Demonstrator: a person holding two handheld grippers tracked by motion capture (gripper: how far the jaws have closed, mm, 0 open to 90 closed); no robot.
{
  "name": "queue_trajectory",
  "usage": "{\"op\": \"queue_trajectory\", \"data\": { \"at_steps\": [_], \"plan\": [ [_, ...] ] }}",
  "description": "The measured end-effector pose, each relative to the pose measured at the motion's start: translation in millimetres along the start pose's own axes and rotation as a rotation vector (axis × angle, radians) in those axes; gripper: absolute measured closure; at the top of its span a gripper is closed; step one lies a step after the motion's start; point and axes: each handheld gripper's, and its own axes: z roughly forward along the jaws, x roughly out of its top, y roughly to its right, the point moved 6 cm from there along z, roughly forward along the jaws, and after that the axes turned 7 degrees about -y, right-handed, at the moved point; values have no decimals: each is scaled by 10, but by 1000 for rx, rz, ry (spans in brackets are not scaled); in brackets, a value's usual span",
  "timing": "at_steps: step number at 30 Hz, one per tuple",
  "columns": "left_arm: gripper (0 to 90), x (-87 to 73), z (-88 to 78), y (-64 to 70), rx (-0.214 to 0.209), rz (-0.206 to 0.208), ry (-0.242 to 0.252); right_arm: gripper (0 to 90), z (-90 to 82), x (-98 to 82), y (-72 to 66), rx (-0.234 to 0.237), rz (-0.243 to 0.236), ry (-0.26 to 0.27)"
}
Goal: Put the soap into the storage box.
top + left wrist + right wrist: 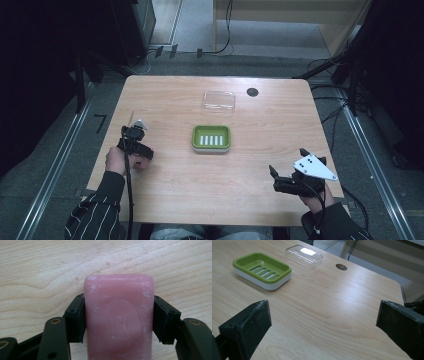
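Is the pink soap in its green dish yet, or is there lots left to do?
Not yet. The clear lid already lies off, behind the green dish, which is empty. The left hand-held gripper is clamped on the pink soap at the table's left. Probably left: carrying it to the dish, maybe covering it. The right hand-held gripper waits open.

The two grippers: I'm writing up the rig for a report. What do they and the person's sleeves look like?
Both are black with two blocky jaws. The right gripper carries a grey three-cornered plate with dark dots; the left gripper has a smaller grey plate and a black cable trailing back. The sleeves are dark with thin white stripes.
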Motion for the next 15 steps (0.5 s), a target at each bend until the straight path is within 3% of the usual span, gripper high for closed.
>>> {"op": "queue_trajectory", "data": {
  "at_steps": [5, 15],
  "plan": [
    [389, 13, -44, 61, -1, 57, 1, 0, -4, -2, 1, 0, 0, -1],
    [391, 50, -98, 166, -13, 106, 13, 0, -8, -9, 1, 1, -2, -3]
  ]
}}
